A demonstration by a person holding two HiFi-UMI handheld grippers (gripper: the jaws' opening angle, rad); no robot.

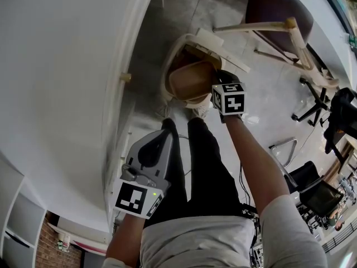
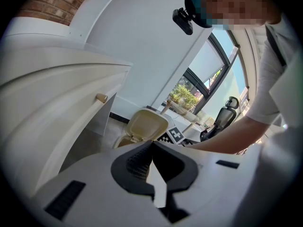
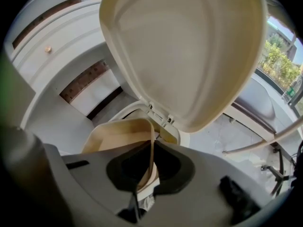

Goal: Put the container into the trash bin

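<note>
A cream trash bin [image 1: 174, 54] stands on the floor with its lid [image 3: 189, 51] tipped up and open. My right gripper [image 1: 218, 82] hangs over the bin's mouth, pointing steeply down. It is shut on the rim of a tan, shallow container [image 1: 191, 80]. In the right gripper view the container [image 3: 118, 134] sits just above the bin's opening, its thin edge pinched between the jaws of the right gripper [image 3: 151, 148]. My left gripper [image 1: 167, 126] is held back near the person's legs, shut and empty. From the left gripper [image 2: 151, 144] the bin [image 2: 142, 126] shows further ahead.
A white cabinet [image 1: 67, 94] with a round knob [image 1: 126, 77] runs along the left of the bin. A chair with wooden legs [image 1: 273, 15] stands behind it. Office chairs [image 1: 321, 197] are at the right. The person's legs [image 1: 206, 166] are just before the bin.
</note>
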